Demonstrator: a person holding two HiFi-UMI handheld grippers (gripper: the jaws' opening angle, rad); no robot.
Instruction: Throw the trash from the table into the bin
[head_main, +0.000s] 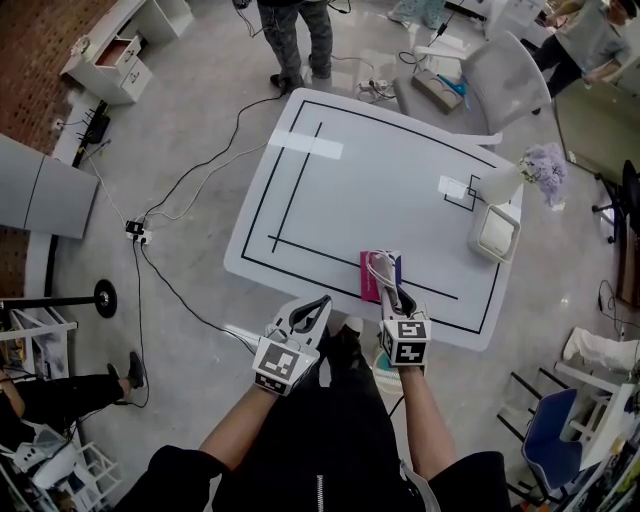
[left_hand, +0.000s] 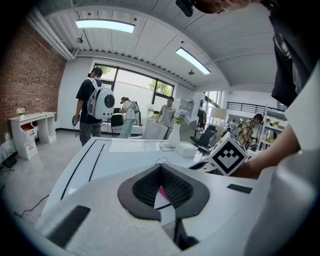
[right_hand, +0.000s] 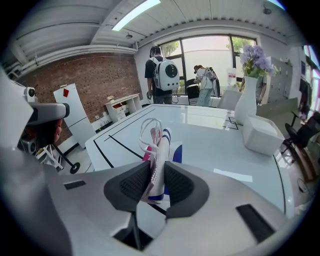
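The right gripper (right_hand: 156, 166) clamps the pink-and-white wrapper (right_hand: 158, 140) at the table (right_hand: 220, 145) edge, probably to lift it. The left gripper (left_hand: 161, 166) idles, closed and empty.

You have no words, brands or numbers to read here. The cube (head_main: 280, 365) on your left gripper (head_main: 316, 304) and the cube (head_main: 408, 342) on your right gripper (head_main: 390, 290) bear only black-and-white square markers (patterns, not letters). The print on the pink-and-blue packet (head_main: 368, 278) is illegible.
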